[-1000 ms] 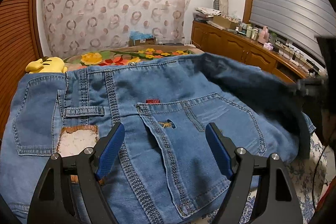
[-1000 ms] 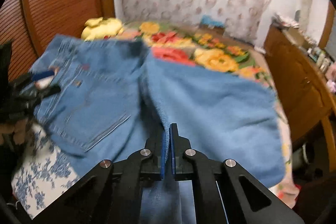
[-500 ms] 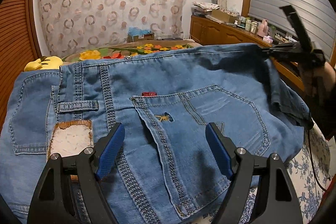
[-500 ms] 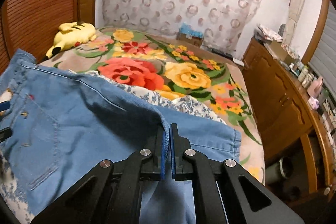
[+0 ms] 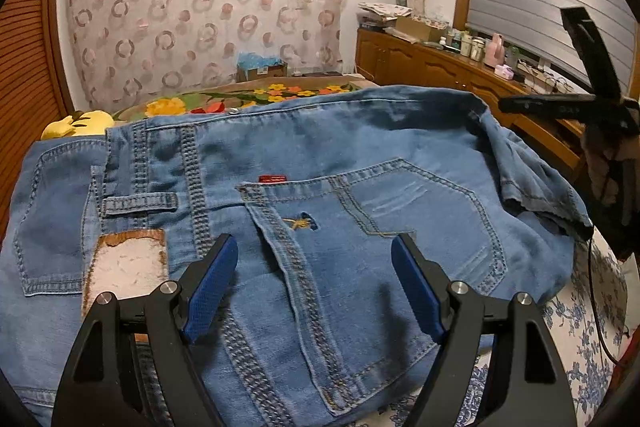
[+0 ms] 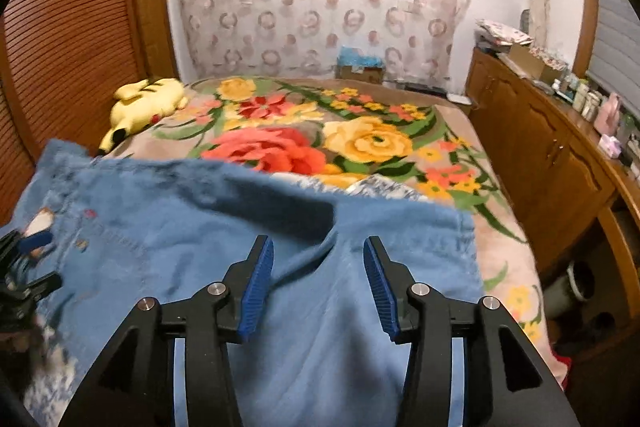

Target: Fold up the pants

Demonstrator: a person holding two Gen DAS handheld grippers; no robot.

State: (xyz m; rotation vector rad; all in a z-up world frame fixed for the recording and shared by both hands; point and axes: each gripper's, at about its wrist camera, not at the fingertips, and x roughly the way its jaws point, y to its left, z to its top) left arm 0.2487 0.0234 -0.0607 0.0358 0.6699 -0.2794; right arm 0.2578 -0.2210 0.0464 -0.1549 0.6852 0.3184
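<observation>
Behind jeans (image 6: 280,267): plush (image 6: 148,103), right view only.

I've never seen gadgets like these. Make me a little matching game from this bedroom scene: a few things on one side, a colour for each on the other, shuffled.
Things:
1. jeans
2. plush toy
3. cabinet
4. small tag on the jeans

Colours:
a. brown wood
b. red
c. blue
d. yellow

Pairs: 1-c, 2-d, 3-a, 4-b
</observation>
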